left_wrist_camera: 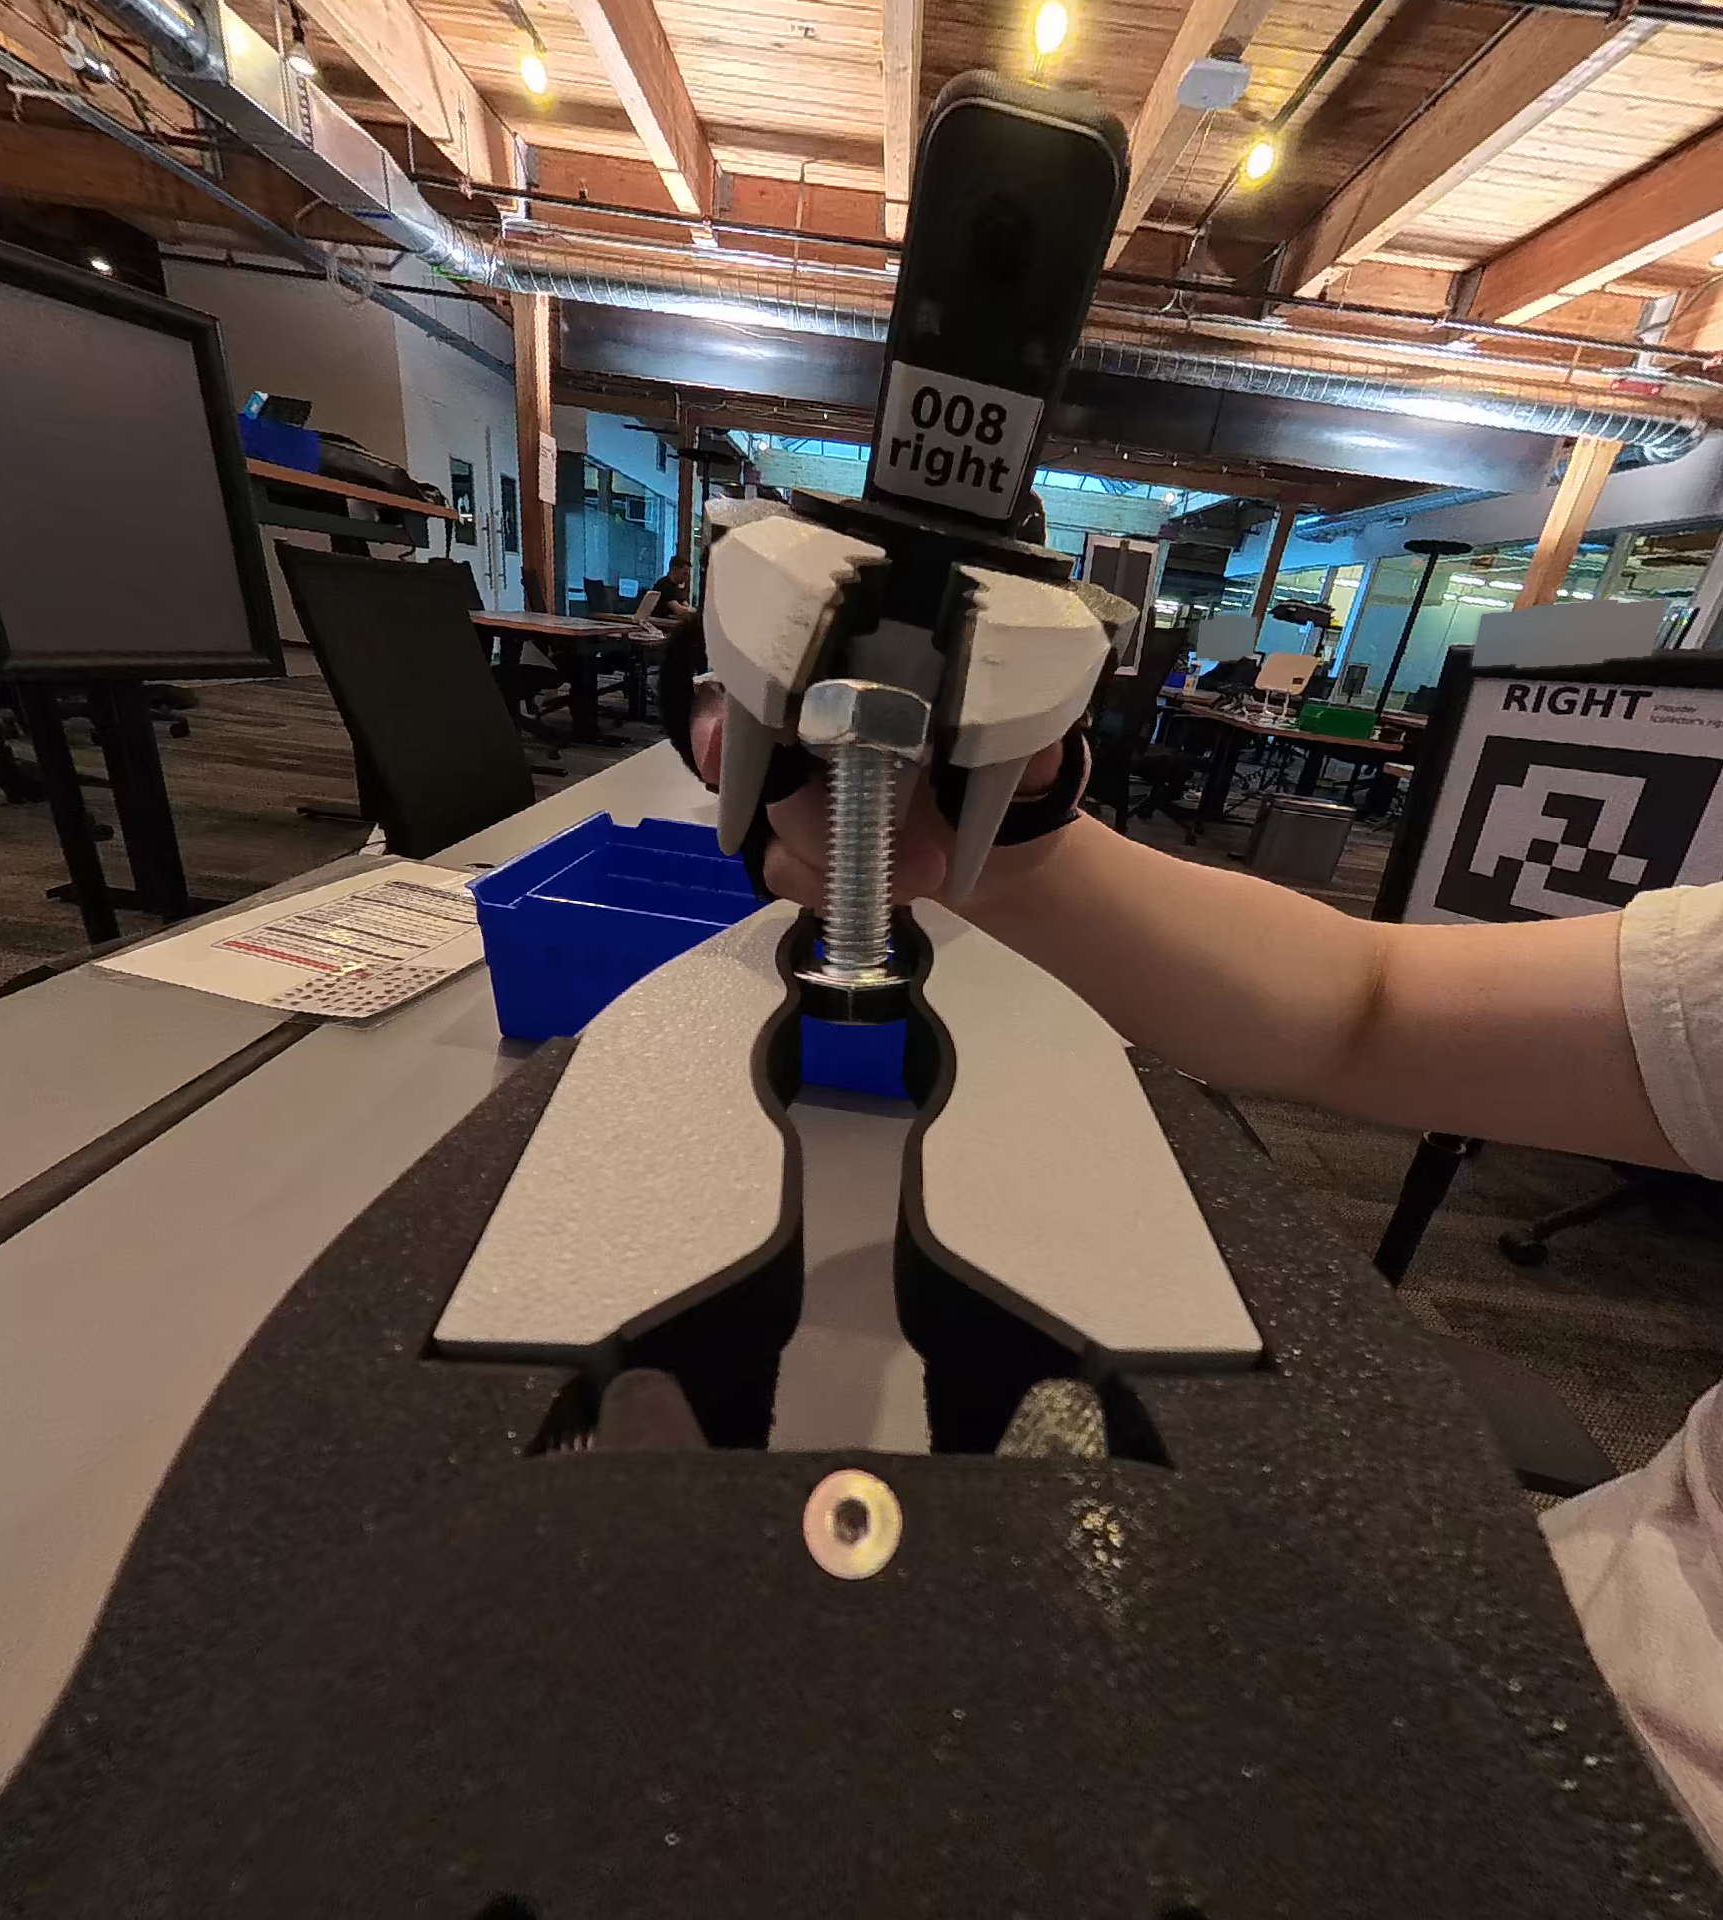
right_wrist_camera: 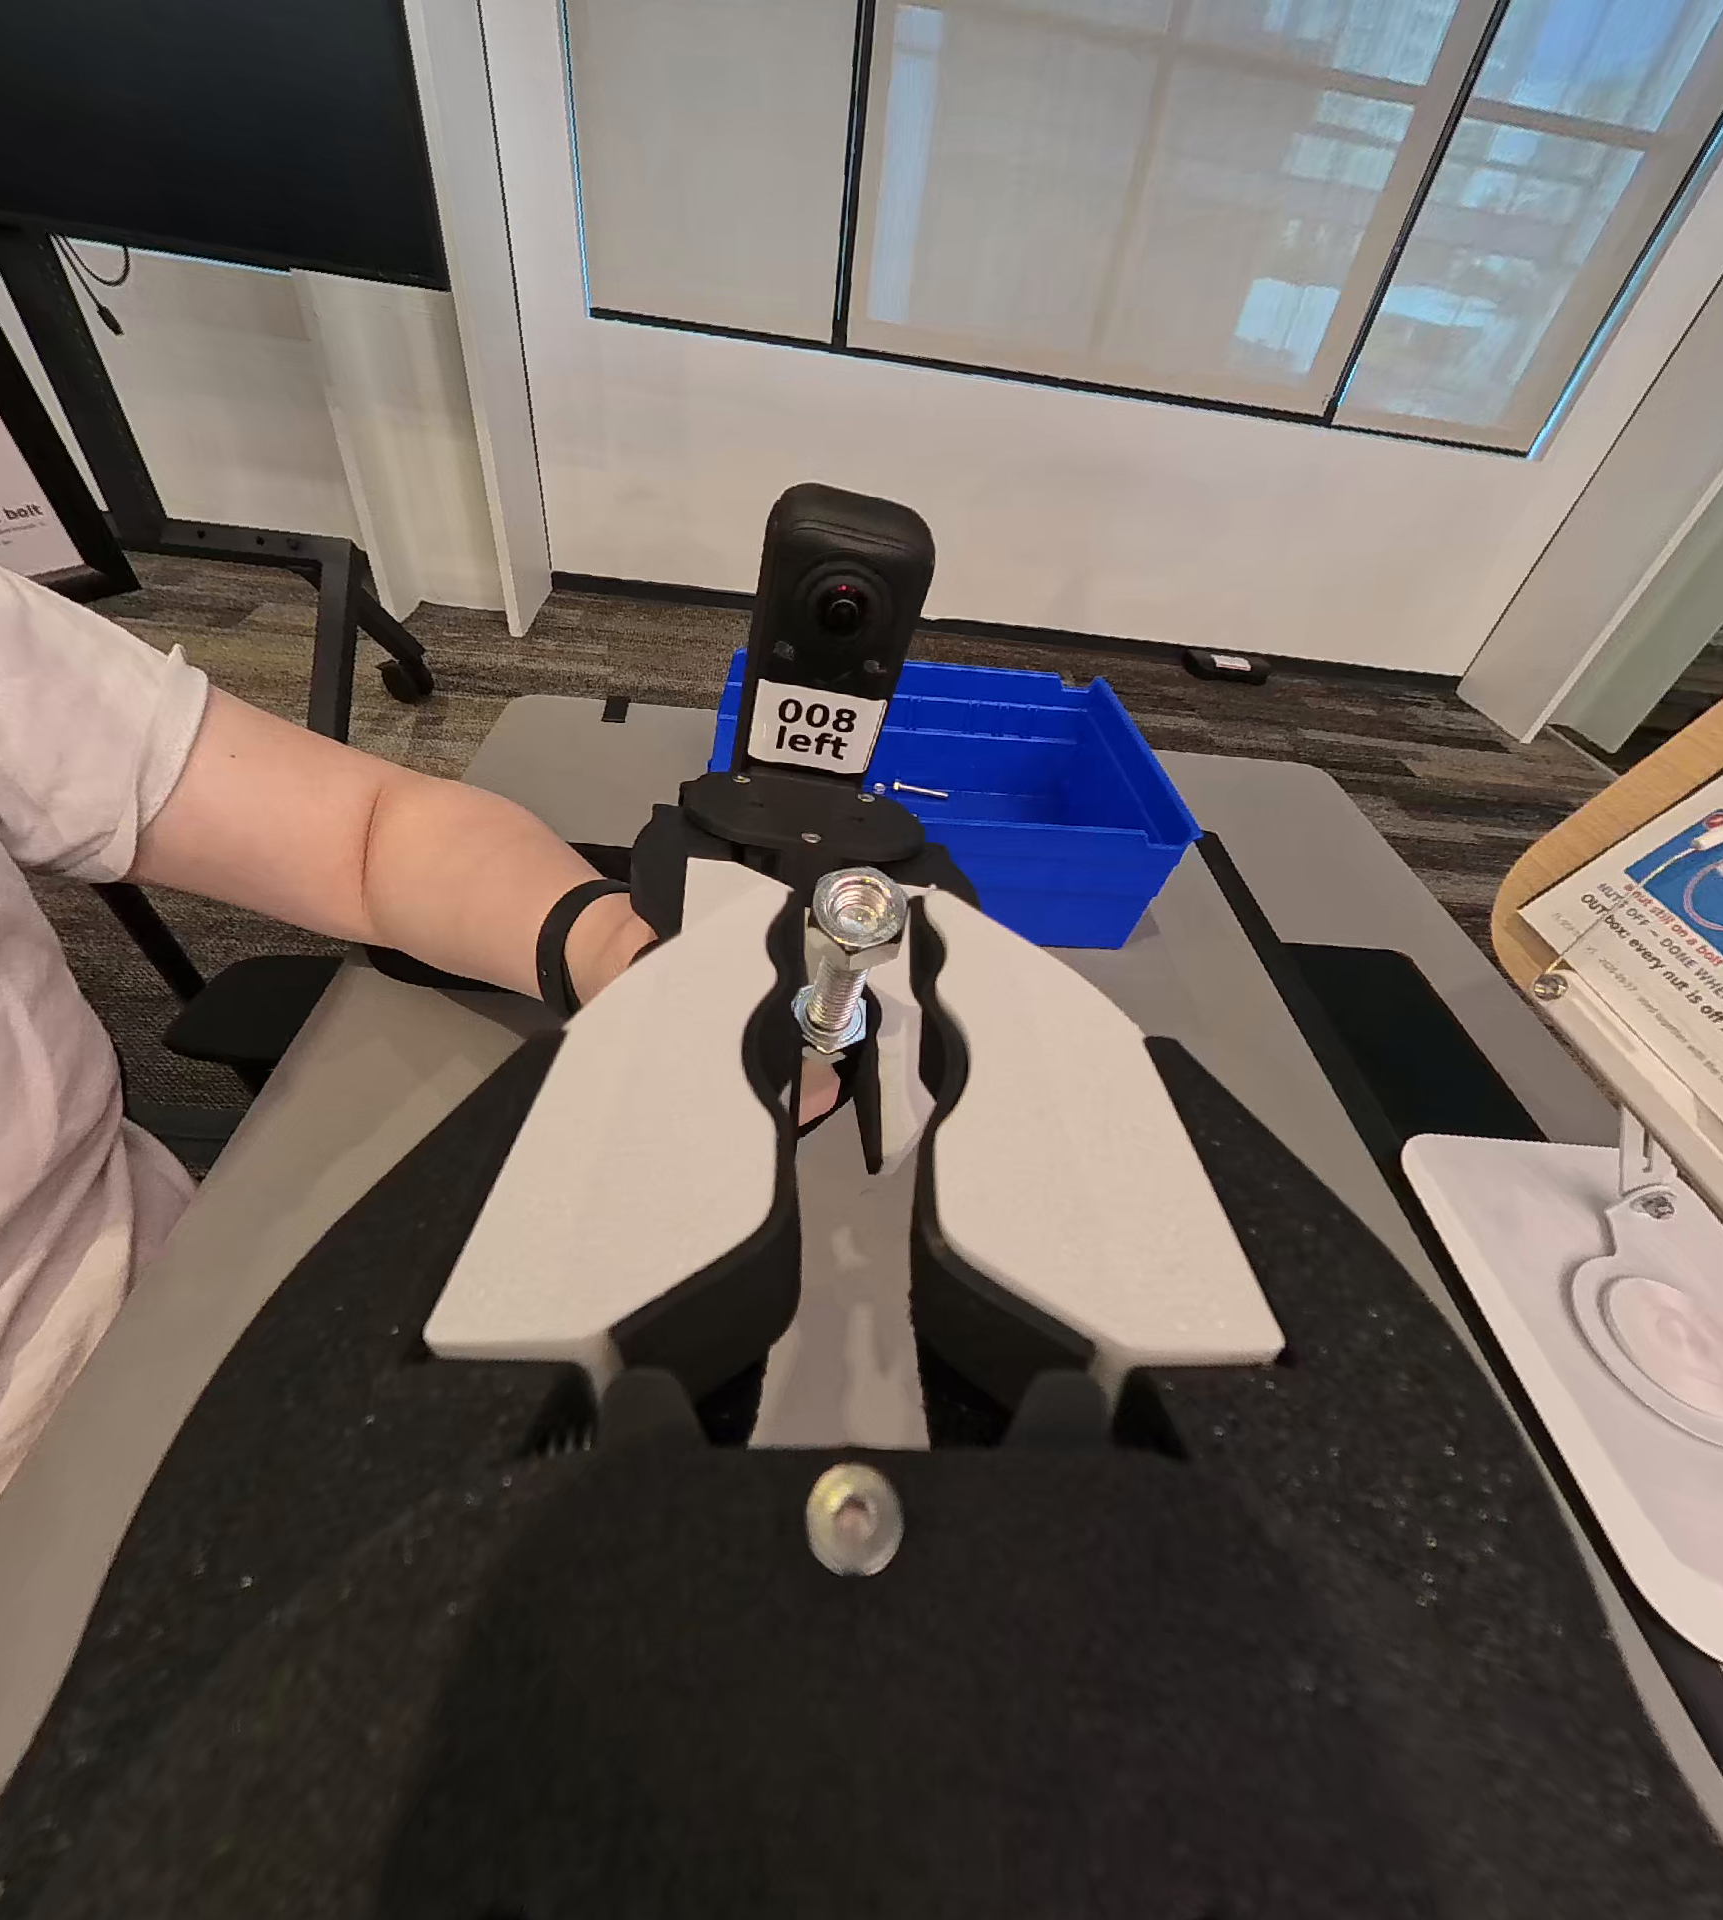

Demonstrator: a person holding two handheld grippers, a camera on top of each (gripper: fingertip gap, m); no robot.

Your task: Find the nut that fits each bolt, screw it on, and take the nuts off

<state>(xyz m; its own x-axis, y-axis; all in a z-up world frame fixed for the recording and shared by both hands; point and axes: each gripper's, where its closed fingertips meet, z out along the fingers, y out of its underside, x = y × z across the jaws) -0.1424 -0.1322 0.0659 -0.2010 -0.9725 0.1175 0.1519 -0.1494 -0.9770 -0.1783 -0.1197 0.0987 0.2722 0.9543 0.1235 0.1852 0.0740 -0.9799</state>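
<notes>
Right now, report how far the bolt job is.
Done: the nut sits threaded on the bolt. In hand: left tool grips the nut, right tool the bolt head. Left: nut still on; a small fastener lies in the blue bin.

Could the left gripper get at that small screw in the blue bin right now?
Probably not yet: the left gripper is shut on the nut on the bolt. The blue bin is open-topped with nothing covering the small screw, so once freed it likely could.

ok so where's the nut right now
The nut sits at the threaded end of the bolt, pinched by the left gripper, in front of the blue bin.
</notes>
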